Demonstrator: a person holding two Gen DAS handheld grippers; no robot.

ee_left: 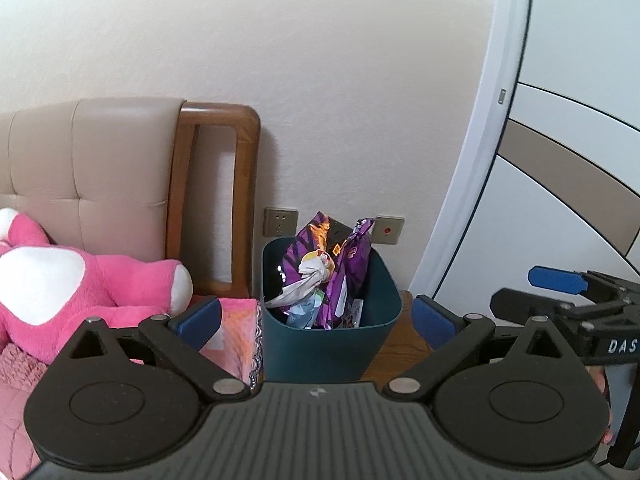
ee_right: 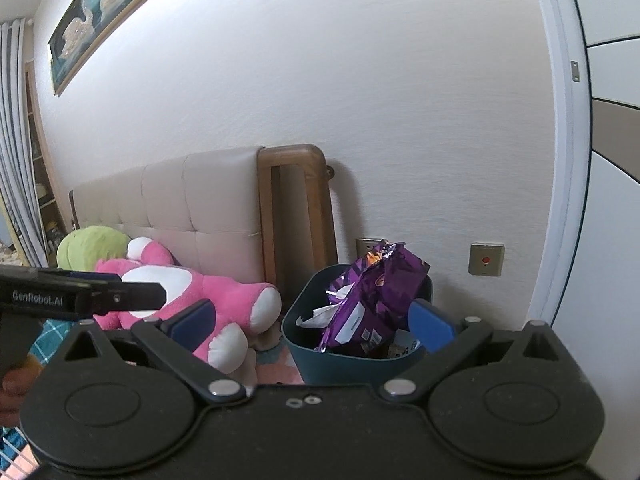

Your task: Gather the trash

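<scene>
standing upright in bin (ee_left: 320,344): purple bag (ee_left: 344,264)

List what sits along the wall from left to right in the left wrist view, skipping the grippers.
Pink plush toy → padded beige headboard → wooden bed frame post → wall socket → teal bin stuffed with purple snack bags → white door frame.

A home bedroom: a padded headboard (ee_right: 168,200) against the wall, plush toys (ee_right: 192,292) on the bed, a framed swan picture (ee_right: 104,12) above, curtains (ee_right: 12,140) aside.
</scene>
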